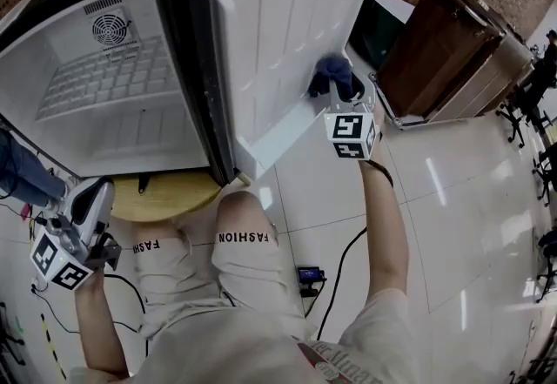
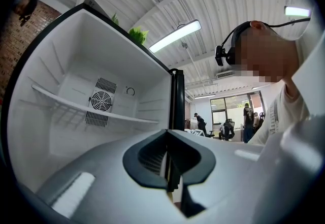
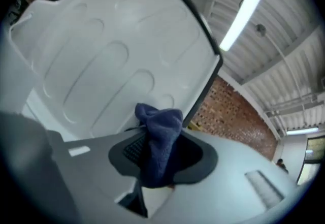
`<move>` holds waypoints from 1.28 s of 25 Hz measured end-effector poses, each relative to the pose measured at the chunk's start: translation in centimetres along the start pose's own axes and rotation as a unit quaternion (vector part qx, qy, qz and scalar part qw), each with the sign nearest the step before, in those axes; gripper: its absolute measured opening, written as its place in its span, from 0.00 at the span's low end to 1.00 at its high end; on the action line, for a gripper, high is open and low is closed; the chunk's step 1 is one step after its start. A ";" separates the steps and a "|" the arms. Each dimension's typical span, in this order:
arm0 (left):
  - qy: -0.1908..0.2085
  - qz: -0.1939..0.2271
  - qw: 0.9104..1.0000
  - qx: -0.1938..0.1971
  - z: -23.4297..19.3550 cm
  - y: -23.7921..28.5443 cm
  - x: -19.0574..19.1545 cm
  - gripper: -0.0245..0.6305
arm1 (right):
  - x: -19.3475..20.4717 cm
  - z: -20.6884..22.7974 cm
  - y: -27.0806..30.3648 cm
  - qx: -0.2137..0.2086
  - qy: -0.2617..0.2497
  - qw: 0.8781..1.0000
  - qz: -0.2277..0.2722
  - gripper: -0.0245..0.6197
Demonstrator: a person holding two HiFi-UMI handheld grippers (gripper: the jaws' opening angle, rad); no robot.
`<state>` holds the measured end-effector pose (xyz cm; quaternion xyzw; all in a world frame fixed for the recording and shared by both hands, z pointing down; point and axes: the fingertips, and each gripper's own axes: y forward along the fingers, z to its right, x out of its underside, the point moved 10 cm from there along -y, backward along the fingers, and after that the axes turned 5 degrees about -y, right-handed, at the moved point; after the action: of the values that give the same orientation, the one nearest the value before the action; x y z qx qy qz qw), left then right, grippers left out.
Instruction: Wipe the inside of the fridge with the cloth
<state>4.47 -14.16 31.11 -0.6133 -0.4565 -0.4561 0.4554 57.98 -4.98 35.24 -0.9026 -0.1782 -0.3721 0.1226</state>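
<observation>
Tiled floor (image 1: pixel 452 199) below; we are holding the right gripper (image 3: pixel 155 154) at the fridge door (image 1: pixel 278 34), fingers gripping the cloth (image 3: pixel 160 126); left gripper (image 2: pixel 170 167) fingers closed, empty.

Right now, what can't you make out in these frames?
- Head view: whether the dark blue cloth touches the white inner door panel. The cloth and the right gripper cover the contact spot.
- Left gripper view: the floor of the white fridge cavity. The body of the left gripper hides it.
- All views: stains or moisture on the panel or cavity walls. Too faint to tell.
</observation>
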 end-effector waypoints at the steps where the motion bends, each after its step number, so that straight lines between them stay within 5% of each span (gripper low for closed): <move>1: 0.001 0.001 1.000 0.001 0.1 -0.1 0.0 0.04 | -0.9 0.4 -2.2 0.021 0.020 0.998 0.047 0.21; 3: 0.002 0.001 1.000 -0.001 0.2 -0.5 -0.1 0.04 | -3.3 0.6 -7.8 0.030 0.080 0.984 0.155 0.21; 6: 0.000 -0.001 1.000 -0.011 -0.2 -1.2 0.0 0.04 | -5.5 -2.9 -14.6 -0.081 0.132 0.956 0.250 0.21; 9: -0.009 -0.004 1.000 -0.014 -0.9 -1.2 0.5 0.04 | -5.0 -9.6 -15.5 -0.205 0.085 0.948 0.227 0.21; 11: -0.014 -0.002 1.000 -0.011 -0.8 -1.1 0.6 0.04 | -4.9 -12.1 -13.6 -0.234 0.022 0.949 0.208 0.21; 14: -0.010 0.001 1.000 -0.007 -0.2 -0.9 0.5 0.04 | -3.5 -11.8 -9.6 -0.232 -0.012 0.950 0.207 0.22; 20: -0.006 -0.002 1.000 -0.018 -0.4 -1.7 0.4 0.04 | 0.7 -9.5 -3.1 -0.182 0.056 0.973 0.132 0.21; 25: -0.005 -0.004 1.000 -0.021 -0.2 -1.7 0.3 0.04 | 2.2 -7.2 -0.6 -0.223 0.085 0.961 0.142 0.24; 32: -0.006 -0.002 1.000 -0.010 0.2 -1.2 0.2 0.04 | 6.6 -3.0 2.9 -0.134 0.067 0.988 0.033 0.20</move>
<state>3.33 -13.76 31.47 -0.6195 -0.4565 -0.4577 0.4453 61.64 -7.20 41.80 -0.8894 -0.0885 -0.4479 0.0240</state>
